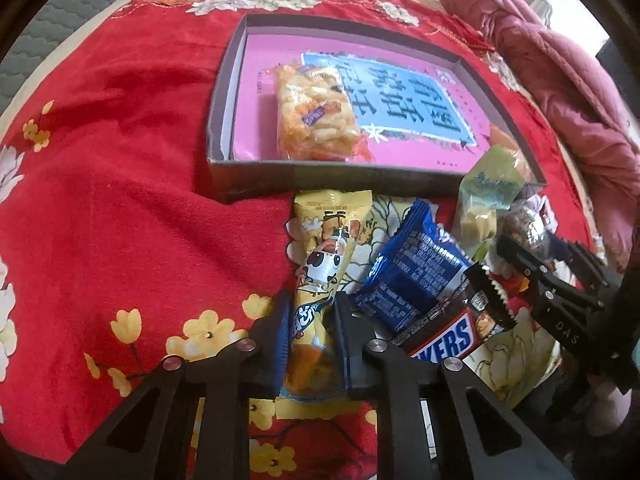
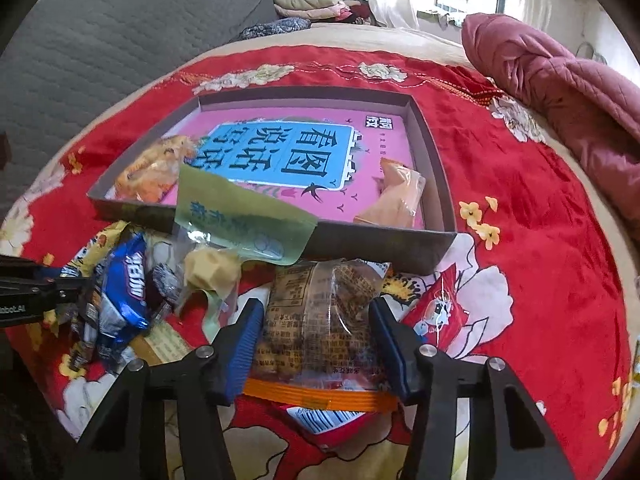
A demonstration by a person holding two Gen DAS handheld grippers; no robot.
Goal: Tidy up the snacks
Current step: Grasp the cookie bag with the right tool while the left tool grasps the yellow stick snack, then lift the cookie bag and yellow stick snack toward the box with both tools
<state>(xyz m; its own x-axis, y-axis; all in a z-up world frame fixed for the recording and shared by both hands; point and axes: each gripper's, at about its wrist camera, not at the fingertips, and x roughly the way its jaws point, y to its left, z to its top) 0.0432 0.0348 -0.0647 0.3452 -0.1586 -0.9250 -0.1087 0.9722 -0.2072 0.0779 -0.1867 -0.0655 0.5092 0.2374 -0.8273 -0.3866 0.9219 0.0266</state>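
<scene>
A shallow grey box (image 1: 260,178) with a pink printed floor lies on the red cloth; it also shows in the right wrist view (image 2: 400,250). An orange rice-cracker pack (image 1: 316,116) lies inside it, with an orange-wrapped snack (image 2: 394,196) at the other end. My left gripper (image 1: 312,312) is shut on a yellow cartoon snack pack (image 1: 320,264). My right gripper (image 2: 316,320) is shut on a clear pack of brown snacks (image 2: 320,312). A blue wafer pack (image 1: 412,276), a Snickers bar (image 1: 444,340) and a green pastry pack (image 2: 240,216) lie in front of the box.
A red floral cloth (image 1: 120,160) covers the round surface. A pink quilted jacket (image 2: 560,92) lies at the far right edge. A red cartoon packet (image 2: 436,312) lies right of my right gripper. A grey sofa (image 2: 100,40) stands behind on the left.
</scene>
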